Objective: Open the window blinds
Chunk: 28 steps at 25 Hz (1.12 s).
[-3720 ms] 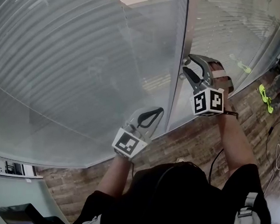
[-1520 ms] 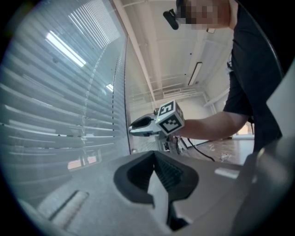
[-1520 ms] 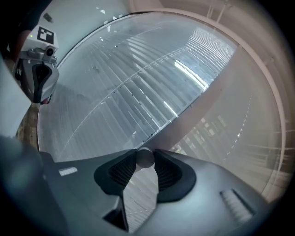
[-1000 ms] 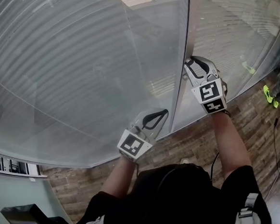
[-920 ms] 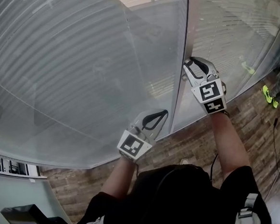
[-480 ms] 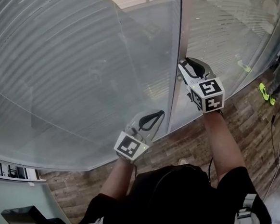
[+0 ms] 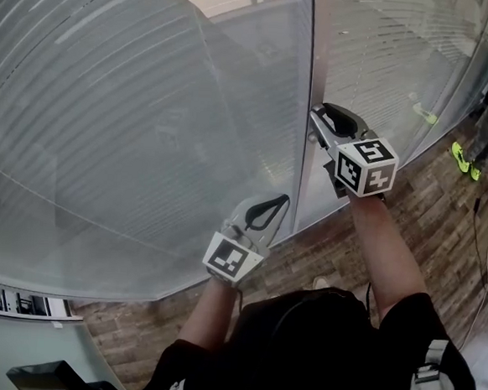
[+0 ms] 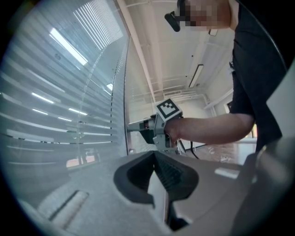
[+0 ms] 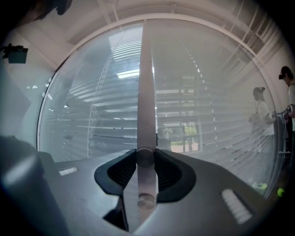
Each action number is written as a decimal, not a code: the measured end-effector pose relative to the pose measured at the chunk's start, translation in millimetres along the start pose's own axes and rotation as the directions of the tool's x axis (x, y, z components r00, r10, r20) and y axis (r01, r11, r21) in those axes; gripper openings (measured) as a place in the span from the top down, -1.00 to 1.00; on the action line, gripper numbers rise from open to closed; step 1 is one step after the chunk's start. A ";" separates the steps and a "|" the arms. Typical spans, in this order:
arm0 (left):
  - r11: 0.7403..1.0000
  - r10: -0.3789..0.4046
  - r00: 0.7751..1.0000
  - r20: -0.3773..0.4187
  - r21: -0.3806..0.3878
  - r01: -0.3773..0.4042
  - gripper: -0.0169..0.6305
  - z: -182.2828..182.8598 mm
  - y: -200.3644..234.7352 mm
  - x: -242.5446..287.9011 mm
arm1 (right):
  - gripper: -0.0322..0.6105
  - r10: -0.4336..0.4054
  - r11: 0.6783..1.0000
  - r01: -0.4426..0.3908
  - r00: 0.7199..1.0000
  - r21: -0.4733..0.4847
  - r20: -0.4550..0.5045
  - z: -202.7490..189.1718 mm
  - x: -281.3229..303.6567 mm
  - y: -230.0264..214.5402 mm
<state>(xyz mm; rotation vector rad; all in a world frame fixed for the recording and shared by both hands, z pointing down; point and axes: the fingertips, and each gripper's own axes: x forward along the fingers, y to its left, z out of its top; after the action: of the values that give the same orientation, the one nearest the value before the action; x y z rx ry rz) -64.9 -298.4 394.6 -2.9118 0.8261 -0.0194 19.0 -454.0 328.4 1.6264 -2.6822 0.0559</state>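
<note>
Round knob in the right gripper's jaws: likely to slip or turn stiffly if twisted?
The knob looks smooth and round, so it may slip between the ribbed pads of the right gripper under a light squeeze. It sits on the rigid vertical frame, so it probably only rotates in place.

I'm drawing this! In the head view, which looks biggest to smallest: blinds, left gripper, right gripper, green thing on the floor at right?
1. blinds
2. right gripper and left gripper: about alike, so tied
3. green thing
</note>
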 end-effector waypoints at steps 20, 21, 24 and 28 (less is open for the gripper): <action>1.000 -0.025 1.000 0.000 -0.002 0.025 0.93 -2.2 -8.7 5.0 | 0.50 -0.015 0.966 0.002 0.999 0.260 0.050 4.0 -3.3 -2.0; 1.000 -0.025 1.000 0.000 -0.004 0.025 0.93 -2.5 -8.9 4.9 | 0.50 -0.014 0.964 0.000 0.999 0.267 0.049 3.4 -3.2 -2.1; 1.000 -0.027 1.000 -0.007 -0.005 0.027 0.93 -2.7 -9.2 4.9 | 0.50 -0.008 0.958 -0.007 0.999 0.286 0.050 2.8 -2.4 -1.4; 0.999 -0.036 0.999 -0.004 0.005 0.036 0.93 0.6 -12.1 8.1 | 0.50 -0.012 0.959 -0.003 0.999 0.284 0.051 3.1 -2.8 -2.0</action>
<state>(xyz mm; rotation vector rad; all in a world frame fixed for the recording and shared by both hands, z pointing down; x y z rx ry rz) -51.6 -292.4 395.3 -2.9226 0.7735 -0.0296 22.1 -452.6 325.4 1.7253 -2.8176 0.4238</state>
